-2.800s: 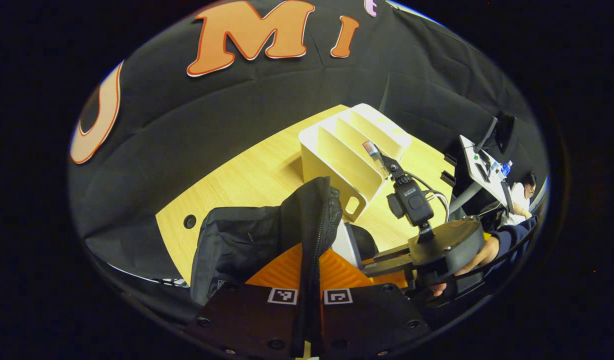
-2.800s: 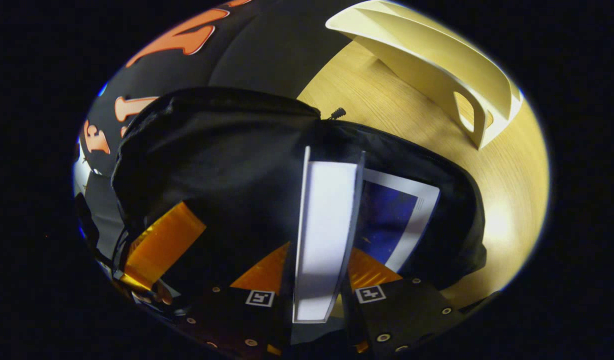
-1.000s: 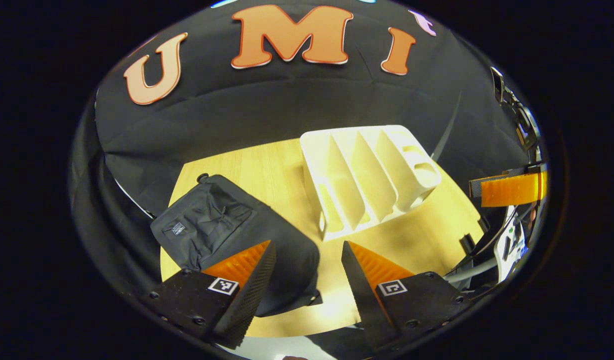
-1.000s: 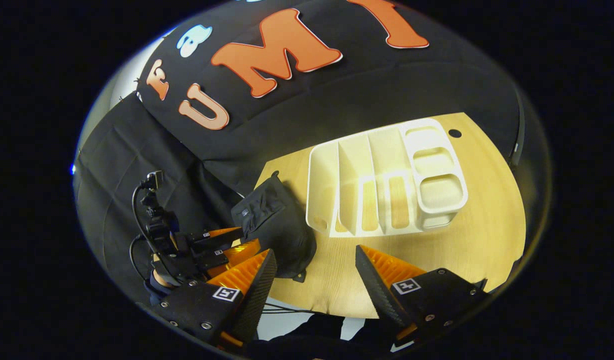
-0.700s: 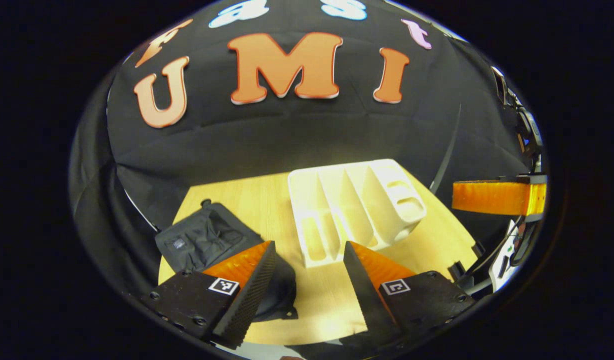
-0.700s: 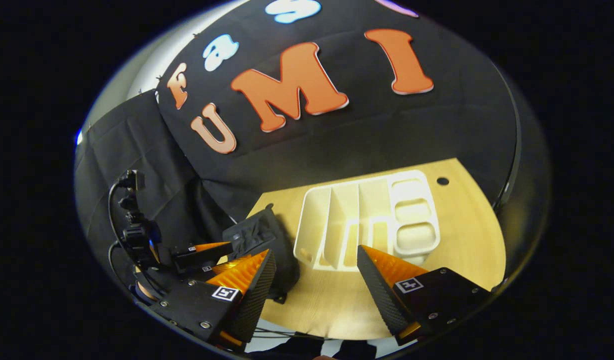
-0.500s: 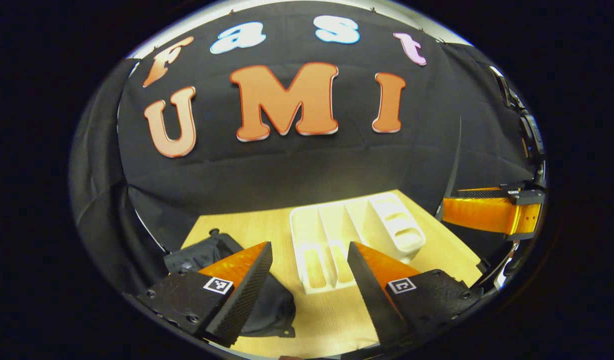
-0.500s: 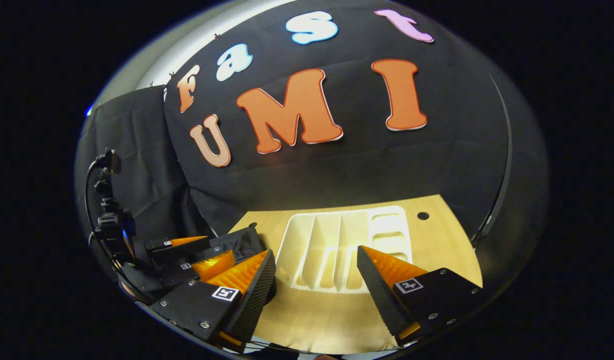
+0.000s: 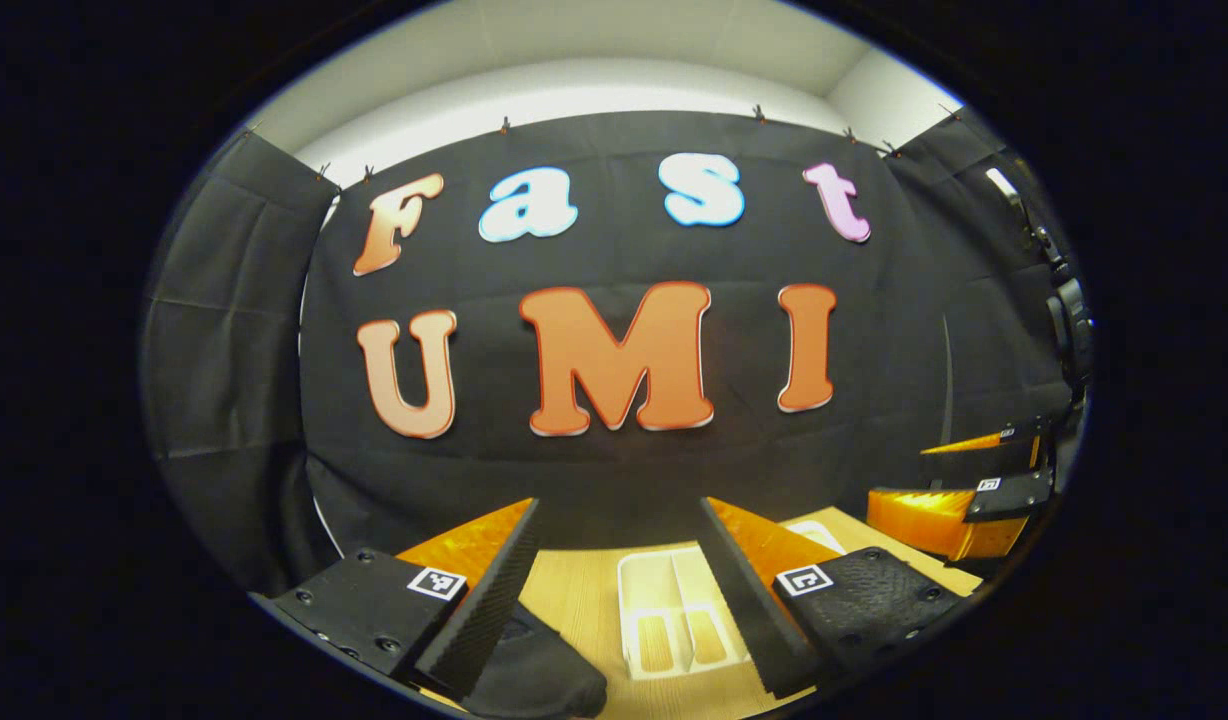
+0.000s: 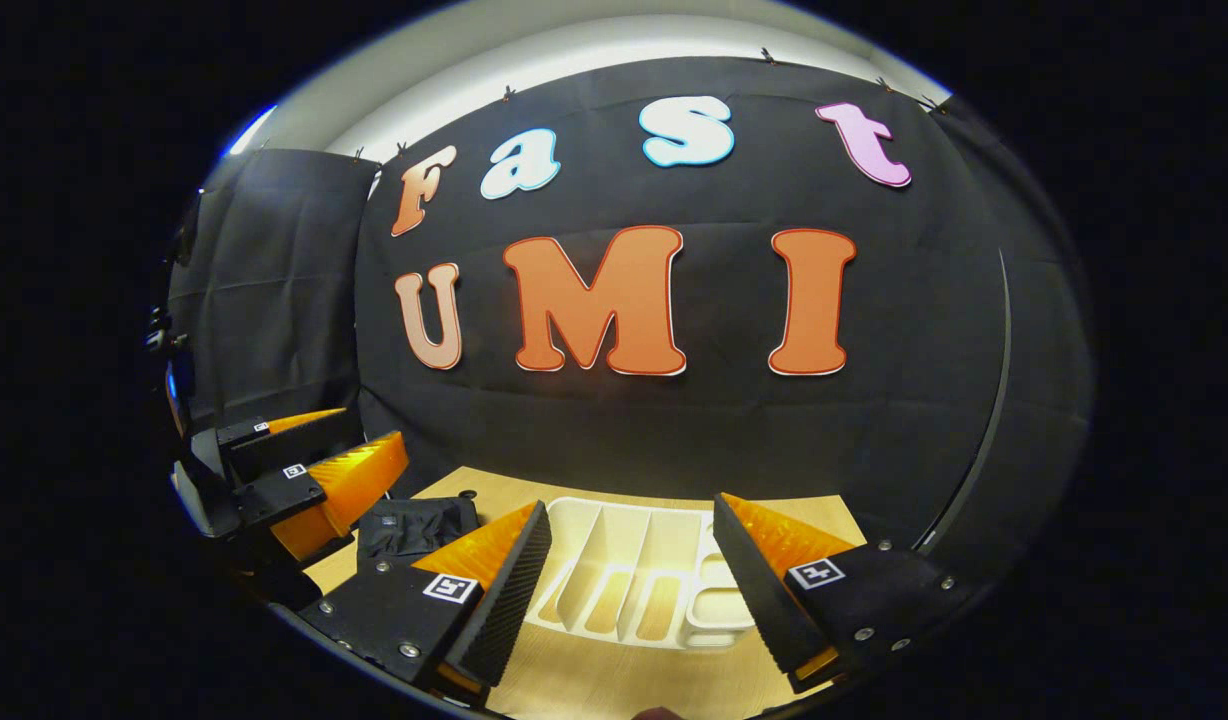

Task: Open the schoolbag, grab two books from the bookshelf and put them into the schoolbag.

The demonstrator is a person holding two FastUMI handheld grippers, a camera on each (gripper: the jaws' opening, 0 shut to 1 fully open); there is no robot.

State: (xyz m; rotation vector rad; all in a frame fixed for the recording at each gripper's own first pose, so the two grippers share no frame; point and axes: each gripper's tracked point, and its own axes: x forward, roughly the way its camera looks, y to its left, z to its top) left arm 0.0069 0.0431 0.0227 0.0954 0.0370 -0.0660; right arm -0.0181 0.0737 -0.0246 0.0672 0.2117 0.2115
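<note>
Down below my left hand-held gripper (image 9: 614, 590), jaws spread and empty, sits the schoolbag (image 9: 534, 680) on the surface (image 10: 594, 690). My right hand-held gripper (image 10: 629, 575), also wide open, hangs over the empty bookshelf (image 10: 634, 585). Looks done to me.

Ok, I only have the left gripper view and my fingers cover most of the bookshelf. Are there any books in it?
Observer: The right gripper view looks into the bookshelf: its upright slots are empty.
Operator: And where is the schoolbag?
Observer: The schoolbag lies on the table beside the bookshelf, on the side toward the left gripper. I cannot tell whether its zip is open.
Operator: Is the right gripper carrying anything?
Observer: No. The right gripper is open, with nothing between its fingers.
</note>
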